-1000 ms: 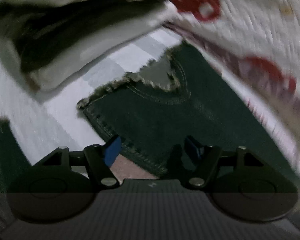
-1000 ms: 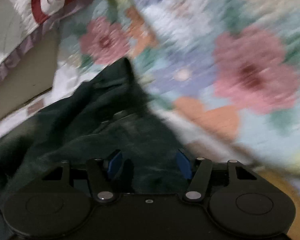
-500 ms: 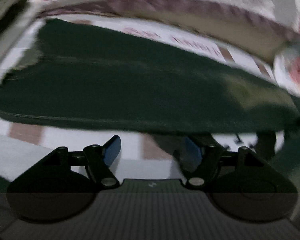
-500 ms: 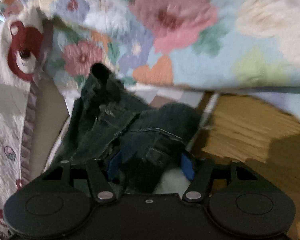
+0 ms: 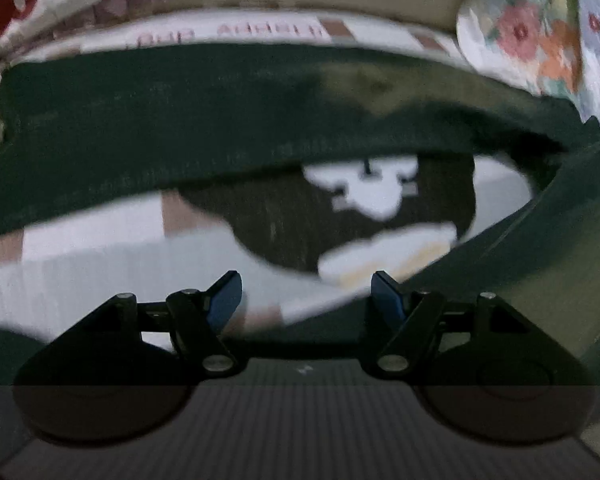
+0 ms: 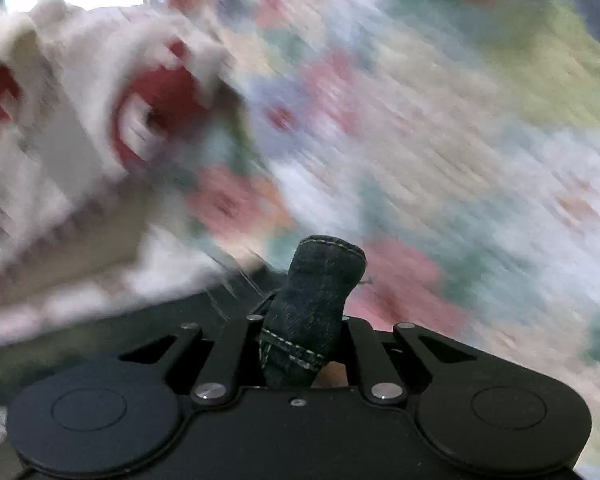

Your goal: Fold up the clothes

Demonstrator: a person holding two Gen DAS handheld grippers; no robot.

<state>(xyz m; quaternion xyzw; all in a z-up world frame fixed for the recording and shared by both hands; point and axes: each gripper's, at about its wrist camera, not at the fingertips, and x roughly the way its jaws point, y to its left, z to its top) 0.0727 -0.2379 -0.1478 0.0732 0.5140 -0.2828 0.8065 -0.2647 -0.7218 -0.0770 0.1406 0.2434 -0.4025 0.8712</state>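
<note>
two tongs, two states: your right gripper [image 6: 306, 344] is clamped on a bunched corner of the jeans [image 5: 228, 120], your left gripper [image 5: 306, 296] gapes wide below them. carry that corner level across the jeans.

Left wrist view skims low over dark jeans [image 5: 228, 120]; right faces the floral quilt [image 6: 440, 140] — both share these.

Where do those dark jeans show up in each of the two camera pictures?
Left wrist view: the jeans stretch as a wide dark band across the middle, beyond the open left gripper.
Right wrist view: a bunched fold of the jeans sticks up at bottom centre, pinched in the right gripper.
Shared landmark: the flowered quilt.
</note>
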